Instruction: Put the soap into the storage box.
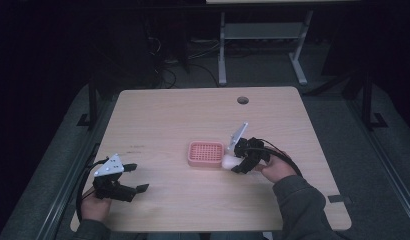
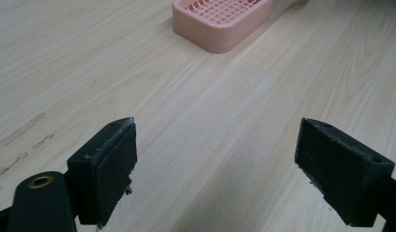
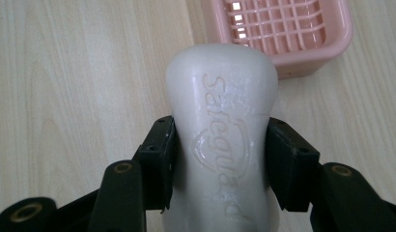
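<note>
Jaws of the right gripper (image 3: 219, 159) are seen pressed against the two long sides of a white soap bar (image 3: 220, 121), one black pad on each flank, so the bar is clamped between them and projects well beyond the jaw tips. Raised lettering is read along the bar's upper face, running lengthwise away from the jaws: "Safeguard", with a curved embossed line around the middle of the word; the last letters, nearest the gripper body, are partly hidden. Beyond the bar's free end, and off to one side of the jaw line, a pink soap dish (image 3: 288, 34) is noted on the wooden table (image 3: 80, 96); its floor is an open grid, and nothing is seen lying in it. In the high view the right gripper (image 1: 237, 162) is seen beside the dish (image 1: 206, 153), with the white bar (image 1: 229, 162) just at the dish's near corner; whether bar and dish touch cannot be told. Jaws of the left gripper (image 2: 215, 164) are recorded wide apart, with bare table (image 2: 210, 145) between the pads and nothing held. Ahead of these jaws, well apart from them, the same pink dish (image 2: 220, 21) is seen. In the high view the left gripper (image 1: 127, 177) is held low over the table's near left part by a hand (image 1: 95, 204).
</note>
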`<control>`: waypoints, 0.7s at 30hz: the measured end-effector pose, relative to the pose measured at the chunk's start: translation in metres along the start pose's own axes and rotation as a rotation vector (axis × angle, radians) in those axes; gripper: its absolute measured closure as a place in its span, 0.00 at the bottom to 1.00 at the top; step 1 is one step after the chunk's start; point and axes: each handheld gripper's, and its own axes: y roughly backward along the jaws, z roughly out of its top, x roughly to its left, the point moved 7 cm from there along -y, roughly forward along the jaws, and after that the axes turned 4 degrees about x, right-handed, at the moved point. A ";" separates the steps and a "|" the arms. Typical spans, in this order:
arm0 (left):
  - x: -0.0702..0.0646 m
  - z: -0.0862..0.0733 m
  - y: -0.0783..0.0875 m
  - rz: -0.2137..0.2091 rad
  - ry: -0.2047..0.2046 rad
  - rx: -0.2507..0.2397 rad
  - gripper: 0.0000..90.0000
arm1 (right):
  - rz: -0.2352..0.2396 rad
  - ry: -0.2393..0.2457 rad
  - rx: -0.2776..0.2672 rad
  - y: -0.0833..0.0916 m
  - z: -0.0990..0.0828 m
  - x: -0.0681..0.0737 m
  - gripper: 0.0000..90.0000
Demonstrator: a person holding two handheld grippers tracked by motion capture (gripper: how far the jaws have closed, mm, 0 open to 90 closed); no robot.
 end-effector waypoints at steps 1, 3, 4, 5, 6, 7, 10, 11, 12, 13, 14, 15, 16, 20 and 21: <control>0.000 0.000 0.000 0.000 0.000 0.001 0.16 | 0.000 0.000 -0.001 0.000 0.001 0.000 0.54; 0.000 0.000 0.000 -0.001 0.001 0.001 0.16 | 0.008 0.005 -0.011 -0.001 0.003 -0.001 0.54; 0.000 0.000 0.000 0.000 0.000 0.001 0.16 | 0.015 -0.001 -0.009 -0.002 0.003 -0.001 0.54; 0.000 0.000 0.000 0.000 0.001 0.001 0.16 | 0.019 -0.002 -0.007 -0.003 0.003 -0.001 0.54; 0.000 0.000 0.000 0.000 0.000 0.001 0.16 | 0.018 -0.003 -0.003 -0.004 0.004 -0.001 0.54; 0.000 0.000 0.000 0.000 0.000 0.000 0.16 | 0.018 0.001 -0.004 -0.005 0.004 -0.002 0.54; 0.000 0.000 0.000 -0.001 -0.001 0.001 0.16 | 0.024 0.000 -0.007 -0.006 0.005 -0.003 0.54; 0.000 0.000 0.000 -0.001 0.001 0.001 0.16 | 0.024 0.004 -0.010 -0.006 0.006 -0.003 0.54; 0.000 0.000 0.000 -0.001 0.000 0.001 0.16 | 0.023 0.004 -0.008 -0.006 0.007 -0.003 0.54; 0.000 0.000 0.000 0.000 -0.001 -0.001 0.16 | 0.019 0.005 -0.003 -0.006 0.007 -0.004 0.54; 0.000 0.000 0.000 0.000 0.000 -0.001 0.16 | 0.016 0.006 0.004 -0.006 0.008 -0.004 0.54; 0.000 0.000 0.000 -0.001 0.001 -0.001 0.16 | 0.012 0.007 0.008 -0.007 0.009 -0.005 0.54; 0.000 0.000 0.000 0.000 0.000 -0.001 0.16 | 0.013 0.006 0.012 -0.006 0.009 -0.005 0.54; 0.000 0.000 0.000 0.000 -0.001 -0.001 0.16 | 0.007 0.013 0.011 -0.007 0.013 -0.006 0.54; 0.000 0.000 0.000 0.000 0.000 -0.002 0.16 | 0.009 0.011 0.013 -0.006 0.014 -0.007 0.54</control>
